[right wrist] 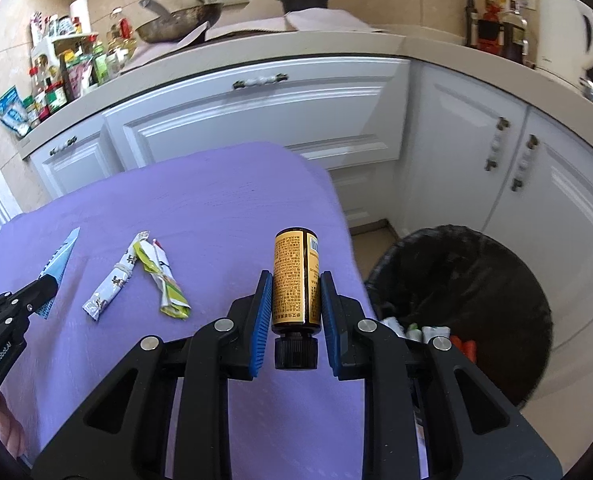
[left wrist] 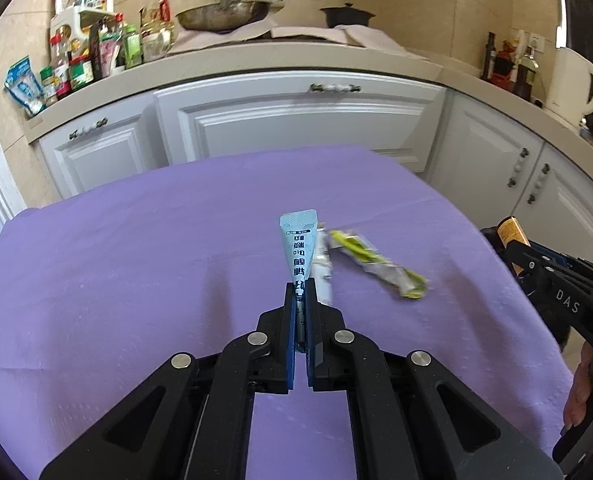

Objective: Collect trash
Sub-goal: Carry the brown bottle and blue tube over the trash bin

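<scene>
kettle (left wrist: 572,80) cut by edge, green wrapper (left wrist: 376,262) motion-blurred

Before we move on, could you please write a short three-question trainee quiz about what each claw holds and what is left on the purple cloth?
1. True or false: the left claw is shut on the pale blue flat sachet.
2. What does the right claw grip?
A. crumpled green wrapper
B. amber bottle with yellow label
C. white printed wrapper
3. How many wrappers lie loose on the purple cloth?

Key: 1 true; 2 B; 3 two.
</scene>
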Available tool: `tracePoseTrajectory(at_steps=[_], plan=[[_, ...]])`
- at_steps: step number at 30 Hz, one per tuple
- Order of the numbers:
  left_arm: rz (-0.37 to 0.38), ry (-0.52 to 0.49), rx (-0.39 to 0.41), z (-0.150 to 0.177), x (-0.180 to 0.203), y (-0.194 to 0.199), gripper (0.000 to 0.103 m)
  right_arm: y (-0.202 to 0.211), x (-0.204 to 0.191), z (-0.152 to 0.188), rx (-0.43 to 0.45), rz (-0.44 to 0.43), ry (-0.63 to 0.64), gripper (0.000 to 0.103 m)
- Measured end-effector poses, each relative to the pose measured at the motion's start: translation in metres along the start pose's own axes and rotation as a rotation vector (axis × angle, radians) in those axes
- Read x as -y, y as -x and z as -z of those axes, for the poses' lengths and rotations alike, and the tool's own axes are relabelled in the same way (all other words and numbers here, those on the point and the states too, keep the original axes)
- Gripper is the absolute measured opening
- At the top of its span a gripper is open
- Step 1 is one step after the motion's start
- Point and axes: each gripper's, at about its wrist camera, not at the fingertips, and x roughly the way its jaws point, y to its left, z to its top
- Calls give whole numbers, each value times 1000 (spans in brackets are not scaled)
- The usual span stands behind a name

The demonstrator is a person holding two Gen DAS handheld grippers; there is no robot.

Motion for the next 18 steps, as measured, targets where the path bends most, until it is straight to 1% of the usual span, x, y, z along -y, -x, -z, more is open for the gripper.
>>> tracePoseTrajectory(at_steps=[6,13,18], plan=[[62,-55,37,-2,35,15,4,27,33,9,37,66,-44,23],[168,-127,58,-5,98,18,4,48,80,18,64,148,-102,23],[220,-175,72,-9,143,13,4,54,115,20,75,196,-147,23]])
